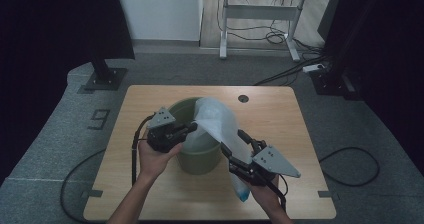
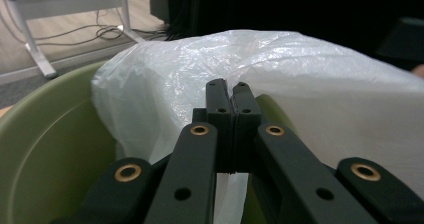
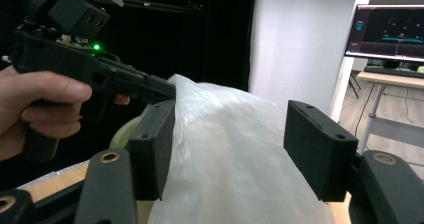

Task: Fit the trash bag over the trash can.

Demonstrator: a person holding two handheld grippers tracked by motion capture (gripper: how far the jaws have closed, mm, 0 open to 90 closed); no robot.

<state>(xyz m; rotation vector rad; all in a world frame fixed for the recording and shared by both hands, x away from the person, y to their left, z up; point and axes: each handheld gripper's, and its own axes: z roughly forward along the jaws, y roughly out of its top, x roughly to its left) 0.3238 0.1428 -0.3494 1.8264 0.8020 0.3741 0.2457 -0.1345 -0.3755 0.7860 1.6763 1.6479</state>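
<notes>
Lining a green bucket [image 1: 200, 151] with a white plastic bag [image 1: 217, 121], by the look of it. Bag draped from the bucket's mouth near the middle of the desk [image 1: 300, 134], running down over the bucket's right rim toward the front right corner, long axis slanting from centre to that corner, a bluish tip at its low end. Left gripper [image 1: 187, 129] at the bucket's left rim, jaws pressed together and pinching a fold of the bag, thin film caught between the pads [image 2: 220, 119] in the left gripper view. Right gripper [image 1: 235, 149] just right of the bucket, jaws spread wide with the bag lying between them, inner faces not clearly touching it [image 3: 230, 164]. Right gripper nearer the hanging length, so probably the one to close on it next; left already anchoring the upper edge. Bag thin, crinkled, translucent, limp; likely to slip or bunch unless a good fold is taken.
</notes>
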